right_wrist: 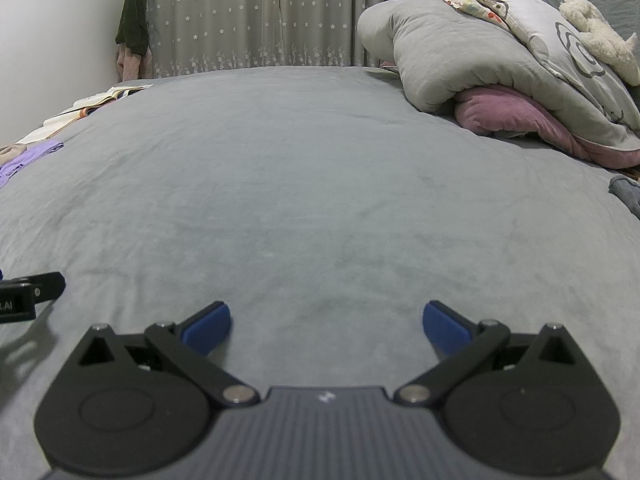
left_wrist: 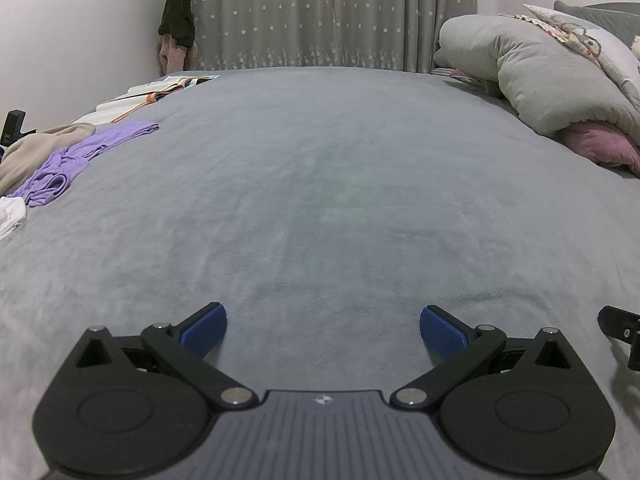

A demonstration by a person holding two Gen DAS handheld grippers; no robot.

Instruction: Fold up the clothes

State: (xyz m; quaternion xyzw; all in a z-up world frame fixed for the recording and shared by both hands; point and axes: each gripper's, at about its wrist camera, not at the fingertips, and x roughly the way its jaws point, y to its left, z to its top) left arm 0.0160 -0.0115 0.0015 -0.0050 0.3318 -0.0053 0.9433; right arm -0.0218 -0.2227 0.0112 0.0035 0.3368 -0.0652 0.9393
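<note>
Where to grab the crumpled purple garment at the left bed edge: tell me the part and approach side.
Judging from the left wrist view, take the crumpled purple garment by its flatter far end, which lies spread on the grey bedsheet, coming from the bed's middle with the open left gripper. The near end is bunched against the beige cloth.

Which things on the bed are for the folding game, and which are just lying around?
For the folding:
- purple garment, crumpled at the left edge
- beige garment beside it
- white cloth
- left gripper and right gripper, both open and empty

Just lying about:
- open book
- grey duvet
- pink pillow
- plush toy
- dark garment hanging by the curtain
</note>
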